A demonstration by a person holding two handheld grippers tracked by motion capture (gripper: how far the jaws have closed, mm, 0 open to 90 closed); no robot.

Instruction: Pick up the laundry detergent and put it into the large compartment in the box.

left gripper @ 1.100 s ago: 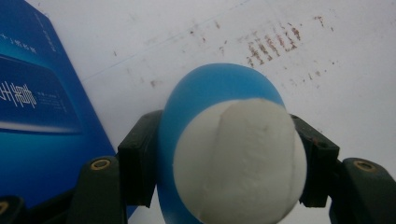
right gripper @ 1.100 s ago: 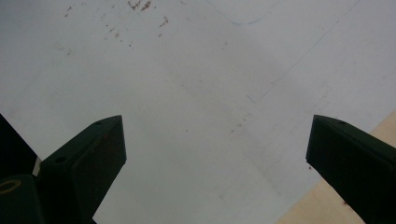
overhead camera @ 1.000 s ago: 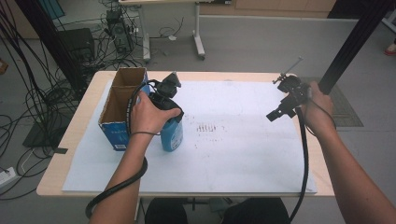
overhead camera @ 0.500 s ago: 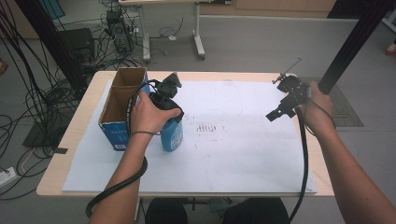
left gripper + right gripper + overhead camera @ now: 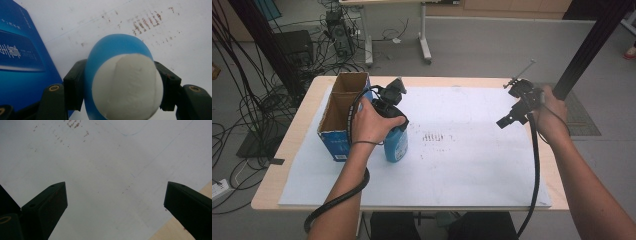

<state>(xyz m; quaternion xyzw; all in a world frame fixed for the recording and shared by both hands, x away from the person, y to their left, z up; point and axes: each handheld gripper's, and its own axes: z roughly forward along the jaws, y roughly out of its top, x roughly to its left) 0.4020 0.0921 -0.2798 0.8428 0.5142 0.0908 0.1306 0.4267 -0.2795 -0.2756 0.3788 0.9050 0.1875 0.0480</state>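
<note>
Blue bottle (image 5: pixel 396 142), one, clamped in the left claw (image 5: pixel 120 85) beside one blue carton (image 5: pixel 343 112), writing unreadable; right claw (image 5: pixel 115 205) gapes wide, empty.

Bottle (image 5: pixel 396 145) on the paper sheet (image 5: pixel 452 165), just right of the open carton (image 5: pixel 343 117).

blue bottle (image 5: pixel 396 145) with white cap (image 5: pixel 127 86), blue-printed box (image 5: pixel 343 107)

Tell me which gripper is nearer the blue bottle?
Left. The left gripper is clamped on the blue bottle beside the box; the right gripper hangs open far across the white sheet.
</note>
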